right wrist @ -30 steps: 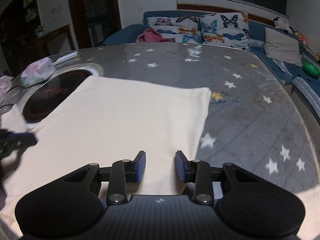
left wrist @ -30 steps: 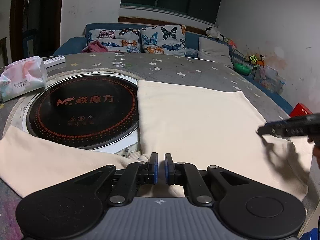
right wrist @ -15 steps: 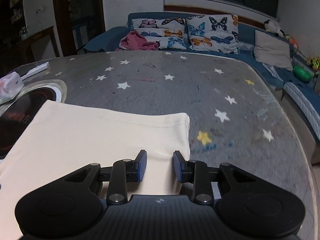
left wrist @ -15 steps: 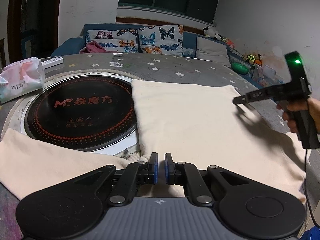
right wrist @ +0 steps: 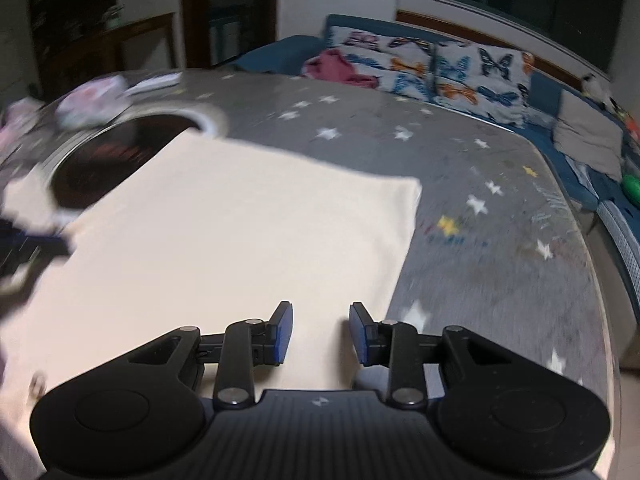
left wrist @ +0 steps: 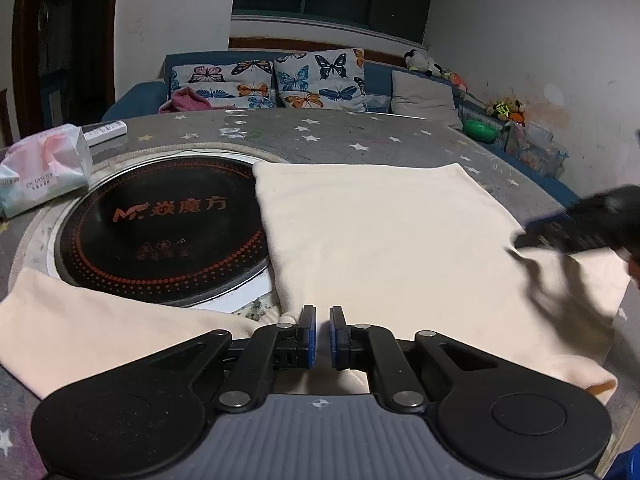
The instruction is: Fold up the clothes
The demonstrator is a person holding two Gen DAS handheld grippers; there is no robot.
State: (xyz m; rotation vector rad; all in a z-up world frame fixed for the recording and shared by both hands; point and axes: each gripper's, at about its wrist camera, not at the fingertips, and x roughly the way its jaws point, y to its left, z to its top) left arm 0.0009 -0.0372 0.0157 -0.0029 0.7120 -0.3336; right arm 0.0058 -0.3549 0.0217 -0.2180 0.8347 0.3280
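Dim indoor light, fisheye warp, motion blur

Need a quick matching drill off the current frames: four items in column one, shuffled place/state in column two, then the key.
Column 1:
1. cream garment
2. tissue pack
3. left gripper
4. right gripper

Column 2:
A. jaws apart, over the garment's near edge
B. far left on the table, beside the black round cooktop
C. jaws nearly together at the garment's near edge
D. spread flat, one edge overlapping the cooktop

Pairs: 1-D, 2-B, 3-C, 4-A

"ZHU XIANG FUN" on tissue pack (left wrist: 44, 168)
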